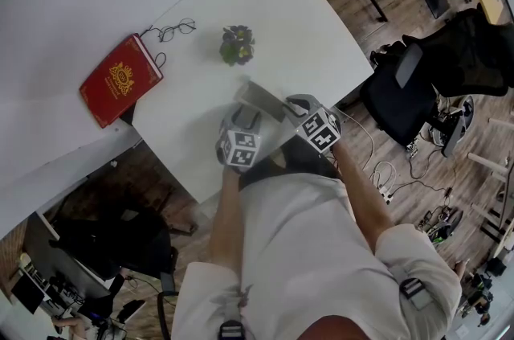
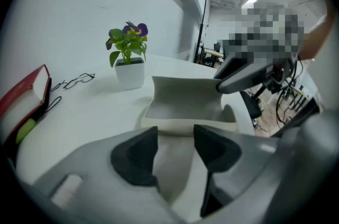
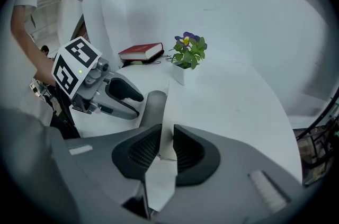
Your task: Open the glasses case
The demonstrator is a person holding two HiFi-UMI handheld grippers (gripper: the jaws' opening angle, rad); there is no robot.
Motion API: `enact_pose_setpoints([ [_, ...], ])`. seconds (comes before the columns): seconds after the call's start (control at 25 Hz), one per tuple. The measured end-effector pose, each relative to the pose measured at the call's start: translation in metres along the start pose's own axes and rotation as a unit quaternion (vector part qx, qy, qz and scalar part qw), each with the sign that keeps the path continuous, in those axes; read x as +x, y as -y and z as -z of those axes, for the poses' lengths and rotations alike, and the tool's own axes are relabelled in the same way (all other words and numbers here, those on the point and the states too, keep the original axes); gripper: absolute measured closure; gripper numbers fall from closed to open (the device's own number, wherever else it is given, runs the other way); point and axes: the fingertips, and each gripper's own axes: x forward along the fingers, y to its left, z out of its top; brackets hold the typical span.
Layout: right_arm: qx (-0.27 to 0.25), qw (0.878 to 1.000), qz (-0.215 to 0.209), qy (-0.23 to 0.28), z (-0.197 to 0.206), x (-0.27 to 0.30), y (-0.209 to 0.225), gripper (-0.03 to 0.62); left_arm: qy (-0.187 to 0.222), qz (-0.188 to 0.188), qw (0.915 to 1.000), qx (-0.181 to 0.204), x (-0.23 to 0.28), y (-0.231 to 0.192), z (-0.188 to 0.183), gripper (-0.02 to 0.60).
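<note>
The pale grey glasses case (image 1: pixel 261 99) lies near the front edge of the white table (image 1: pixel 309 33), with its lid raised. My left gripper (image 1: pixel 245 118) reaches it from the near side. In the left gripper view the case's tray (image 2: pixel 185 106) is open, and its near end runs in between the dark pads (image 2: pixel 132 157), which hold it. My right gripper (image 1: pixel 294 104) is shut on the thin lid flap (image 3: pixel 165 112), which stands edge-on between its ribbed pads. The right gripper view also shows the left gripper (image 3: pixel 124 91) beside the case body (image 3: pixel 151 106).
A potted purple flower (image 1: pixel 238 44) stands just behind the case. A pair of glasses (image 1: pixel 175 30) and a red book (image 1: pixel 120 79) lie at the far left. A black office chair (image 1: pixel 409 89) and cables are on the floor to the right.
</note>
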Motion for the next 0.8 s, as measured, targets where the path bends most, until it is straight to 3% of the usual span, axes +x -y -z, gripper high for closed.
enact_pose_setpoints([
  [0.8, 0.022, 0.999, 0.023, 0.007, 0.001, -0.005, 0.019, 0.544, -0.001, 0.000, 1.0000, -0.002, 0.000, 0.000, 0.001, 0.367],
])
